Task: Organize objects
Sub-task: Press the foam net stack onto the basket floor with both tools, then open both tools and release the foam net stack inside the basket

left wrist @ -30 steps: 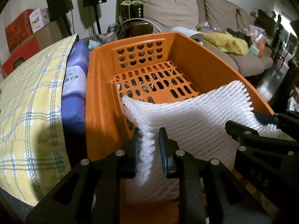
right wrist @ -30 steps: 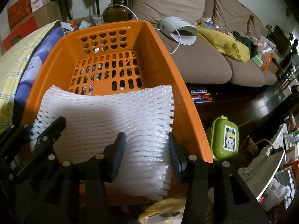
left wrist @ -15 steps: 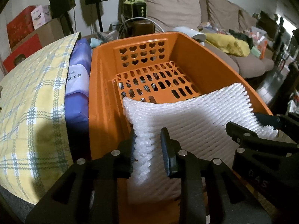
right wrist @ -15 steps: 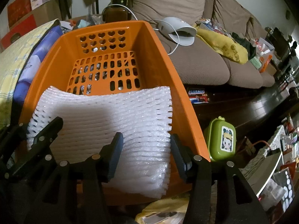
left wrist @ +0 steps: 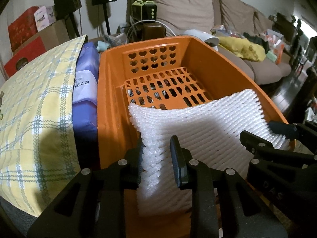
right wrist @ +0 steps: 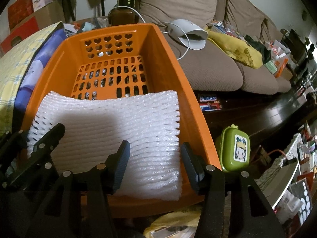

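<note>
Left wrist view first. Orange basket [left wrist: 214, 75] dead ahead, heart holes in the far wall, slotted floor. White foam net [left wrist: 208, 130] draped inside the near end, sagging in the middle, right edge riding up against the right wall. Left gripper [left wrist: 157, 159] set narrow around the net's left edge: left pad right against the foam, right pad with a sliver of gap, so loosely around it, not squeezing. Right gripper [left wrist: 265, 132] poking in from the right at the net's other edge; can't tell its state from here. Plaid cloth [left wrist: 33, 107] and a purple pack [left wrist: 85, 99] tucked just beside the basket's left wall. Couch [left wrist: 198, 8] behind.

Right wrist view now. Same basket [right wrist: 174, 59], same net [right wrist: 111, 127] lying across the near half. Right gripper [right wrist: 155, 163] standing fairly wide, the net's right portion between the fingers, neither pad pressing on it. Left gripper [right wrist: 37, 136] at the net's left edge, mostly cropped. Green box [right wrist: 235, 148] on the floor just right of the basket. Possibly a candy pack [right wrist: 210, 103] under the couch edge, kind of small to be sure.
</note>
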Demonstrator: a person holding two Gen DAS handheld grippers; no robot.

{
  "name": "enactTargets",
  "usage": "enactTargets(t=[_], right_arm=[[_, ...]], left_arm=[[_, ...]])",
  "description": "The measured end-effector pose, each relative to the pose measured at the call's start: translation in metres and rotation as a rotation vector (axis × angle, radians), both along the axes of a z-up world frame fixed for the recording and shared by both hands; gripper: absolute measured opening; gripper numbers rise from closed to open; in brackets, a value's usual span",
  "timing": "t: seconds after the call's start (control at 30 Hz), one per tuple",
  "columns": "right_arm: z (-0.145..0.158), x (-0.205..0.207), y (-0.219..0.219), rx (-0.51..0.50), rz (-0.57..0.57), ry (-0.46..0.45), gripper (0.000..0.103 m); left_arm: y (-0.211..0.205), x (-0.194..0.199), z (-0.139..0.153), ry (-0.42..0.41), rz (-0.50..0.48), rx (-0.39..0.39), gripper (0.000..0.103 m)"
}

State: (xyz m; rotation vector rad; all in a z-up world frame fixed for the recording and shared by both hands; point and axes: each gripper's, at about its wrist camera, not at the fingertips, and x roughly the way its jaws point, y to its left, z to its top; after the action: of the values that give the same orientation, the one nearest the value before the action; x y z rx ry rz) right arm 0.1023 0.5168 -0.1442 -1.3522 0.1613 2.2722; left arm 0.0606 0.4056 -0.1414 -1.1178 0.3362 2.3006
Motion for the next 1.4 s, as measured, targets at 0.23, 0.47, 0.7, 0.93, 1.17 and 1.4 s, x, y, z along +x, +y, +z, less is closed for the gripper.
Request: enactTargets(t=[0.23,0.47,0.7,0.93,1.17,1.4], right_arm=[[0.0,-0.001,-0.002,0.006,0.004,-0.005,0.055],[0.001,0.0,-0.002,0.004,0.002,0.001,0.055],[0.002,-0.001,-0.001,0.006,0.001,0.007,0.055],[0.01,0.004,0.007,-0.049,-0.022,0.068,0.047],[0.014,0.007,0.007,-0.067,-0.021,0.088,0.03],[0.012,0.006,0.007,-0.087,-0.017,0.085,0.019]], left_arm=[[-0.003,-0.003,0.002,-0.003,0.01,0.007,0.023],[-0.002,-0.003,0.003,-0.002,0.009,0.004,0.023],[-0.003,-0.005,0.007,0.001,0.014,0.015,0.023],[-0.009,-0.014,0.018,-0.01,0.023,0.043,0.023],[-0.016,-0.019,0.026,-0.029,0.031,0.069,0.022],[-0.013,-0.017,0.029,-0.028,0.002,0.075,0.017]])
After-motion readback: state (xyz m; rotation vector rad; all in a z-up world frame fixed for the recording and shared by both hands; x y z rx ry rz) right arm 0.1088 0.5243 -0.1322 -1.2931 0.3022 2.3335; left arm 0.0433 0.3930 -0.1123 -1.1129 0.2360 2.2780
